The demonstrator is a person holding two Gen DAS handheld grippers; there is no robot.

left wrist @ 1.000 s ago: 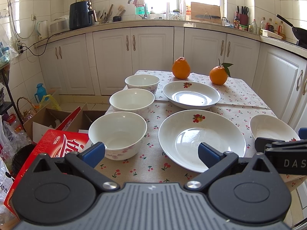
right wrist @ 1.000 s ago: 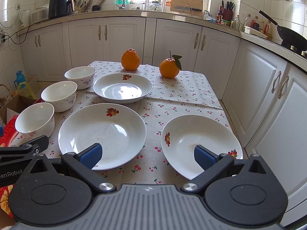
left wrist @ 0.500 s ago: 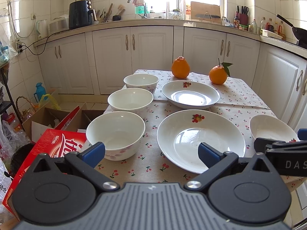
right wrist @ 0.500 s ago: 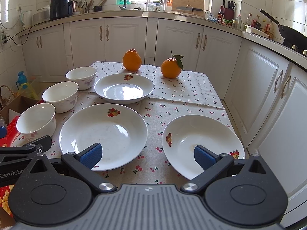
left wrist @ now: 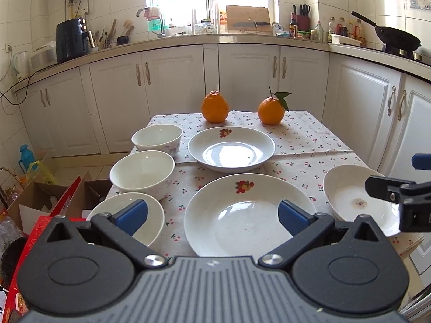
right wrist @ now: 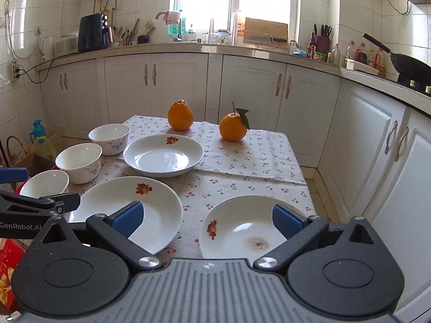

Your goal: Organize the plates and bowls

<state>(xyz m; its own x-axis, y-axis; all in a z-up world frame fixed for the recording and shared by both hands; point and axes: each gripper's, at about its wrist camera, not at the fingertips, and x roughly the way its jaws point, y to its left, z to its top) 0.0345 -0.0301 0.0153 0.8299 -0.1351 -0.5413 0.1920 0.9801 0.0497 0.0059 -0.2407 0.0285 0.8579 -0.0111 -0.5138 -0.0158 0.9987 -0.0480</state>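
Three white bowls stand in a row down the table's left side: near bowl, middle bowl, far bowl. Three white plates lie on the cherry-print cloth: a large near plate, a far plate, and a stained plate at the right. My left gripper is open and empty, above the near edge between the near bowl and the large plate. My right gripper is open and empty over the stained plate's near side.
Two oranges sit at the table's far edge. A red box and cardboard boxes lie on the floor at the left. White cabinets run close along the right and back.
Both grippers have risen and tilted, so the table sits lower in view. The left view has shifted right. Bowls and plates have not moved.
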